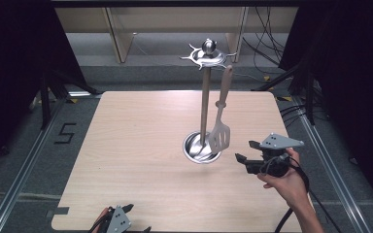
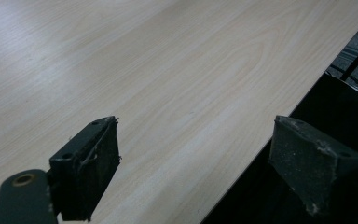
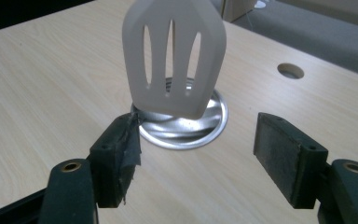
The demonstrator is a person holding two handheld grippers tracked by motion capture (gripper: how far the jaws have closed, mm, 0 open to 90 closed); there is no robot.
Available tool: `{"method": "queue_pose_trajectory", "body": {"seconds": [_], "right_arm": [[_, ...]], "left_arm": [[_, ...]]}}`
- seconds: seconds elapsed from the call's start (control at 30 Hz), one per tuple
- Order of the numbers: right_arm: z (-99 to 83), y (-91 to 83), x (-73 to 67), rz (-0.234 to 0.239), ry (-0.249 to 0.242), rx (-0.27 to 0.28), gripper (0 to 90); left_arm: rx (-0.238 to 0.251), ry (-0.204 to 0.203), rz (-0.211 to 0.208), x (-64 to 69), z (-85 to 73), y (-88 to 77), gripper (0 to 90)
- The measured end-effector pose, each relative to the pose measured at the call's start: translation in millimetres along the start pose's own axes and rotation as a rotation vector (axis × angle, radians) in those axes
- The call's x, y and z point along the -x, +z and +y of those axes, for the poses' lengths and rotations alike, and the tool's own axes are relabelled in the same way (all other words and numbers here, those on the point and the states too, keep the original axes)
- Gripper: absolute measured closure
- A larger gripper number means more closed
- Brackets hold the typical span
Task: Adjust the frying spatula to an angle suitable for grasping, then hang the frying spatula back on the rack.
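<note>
- The slotted spatula [image 3: 174, 60] is hung from the rack [image 1: 204, 92], just ahead of the right hand-held gripper [image 1: 245, 151].
- Its jaws are spread wide, nothing gripped.

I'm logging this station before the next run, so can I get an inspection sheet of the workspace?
Surface: light wooden table, bare apart from the stand.
Job's things: slotted spatula hangs from the metal utensil stand, blade over its round base.
Clutter: nothing seen.
Grippers: right gripper open, near the spatula, apart from it; left gripper open at the table's near edge.
Cables: black cable trails from the right gripper; more cables on the floor behind.
Surroundings: dark curtains, metal rails.
</note>
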State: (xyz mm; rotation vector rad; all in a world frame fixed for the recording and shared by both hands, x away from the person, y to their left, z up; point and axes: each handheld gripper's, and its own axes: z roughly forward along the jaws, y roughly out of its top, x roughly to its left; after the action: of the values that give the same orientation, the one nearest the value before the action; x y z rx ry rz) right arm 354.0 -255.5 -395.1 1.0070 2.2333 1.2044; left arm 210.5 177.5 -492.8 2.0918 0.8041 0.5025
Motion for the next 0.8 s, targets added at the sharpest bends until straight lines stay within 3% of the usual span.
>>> {"method": "queue_pose_trajectory", "body": {"seconds": [0.1, 0.17, 0.2, 0.23, 0.3, 0.33, 0.4, 0.47, 0.57, 0.63, 0.73, 0.8], "right_arm": [[-6.1, 1.0, -1.1, 0.002, 0.021, -0.02, 32.2], [-8.5, 1.6, -1.2, -0.003, 0.024, -0.016, 31.9], [-9.3, 1.6, 0.6, -0.001, 0.003, -0.016, 31.8], [-10.4, 0.7, -1.1, 0.002, 0.028, -0.028, 31.6], [-12.5, 1.0, 0.0, 0.0, 0.014, -0.02, 31.5], [-13.7, 0.6, -1.6, 0.01, 0.032, -0.025, 31.4], [-13.8, 0.3, 0.2, 0.007, 0.013, -0.02, 31.4], [-14.7, -0.6, -0.4, 0.008, 0.026, -0.026, 31.1], [-16.0, -0.9, 0.8, 0.003, 0.019, -0.015, 31.0], [-17.7, -1.3, 0.0, 0.008, 0.016, -0.022, 30.9], [-21.2, -0.3, -2.6, 0.011, 0.041, -0.03, 30.7], [-23.2, 1.0, -2.0, 0.02, 0.029, -0.029, 30.5]], "left_arm": [[-0.033, 0.008, -0.008, -1.3, 0.2, -1.9, 15.1], [-0.009, 0.031, 0.008, -2.0, 1.0, -1.2, 15.1], [-0.011, 0.014, 0.007, -1.2, 0.5, -0.9, 15.1], [-0.02, -0.003, -0.008, -0.5, 0.3, -0.8, 15.1], [-0.031, 0.031, 0.008, -1.4, 0.5, -1.4, 15.1], [-0.007, -0.002, -0.002, 0.9, 0.1, -0.2, 15.1], [0.003, 0.0, 0.003, 0.7, 0.1, 0.1, 15.1], [-0.027, 0.011, -0.003, -0.3, 0.0, -1.5, 15.1], [0.004, -0.001, 0.006, 0.5, -0.1, 0.0, 15.1], [-0.026, 0.01, -0.005, -0.3, -0.2, -1.5, 15.1], [-0.013, 0.033, 0.006, -1.8, 0.3, -1.6, 15.1], [-0.006, 0.054, 0.011, -2.9, 0.5, -1.9, 15.1]]}}
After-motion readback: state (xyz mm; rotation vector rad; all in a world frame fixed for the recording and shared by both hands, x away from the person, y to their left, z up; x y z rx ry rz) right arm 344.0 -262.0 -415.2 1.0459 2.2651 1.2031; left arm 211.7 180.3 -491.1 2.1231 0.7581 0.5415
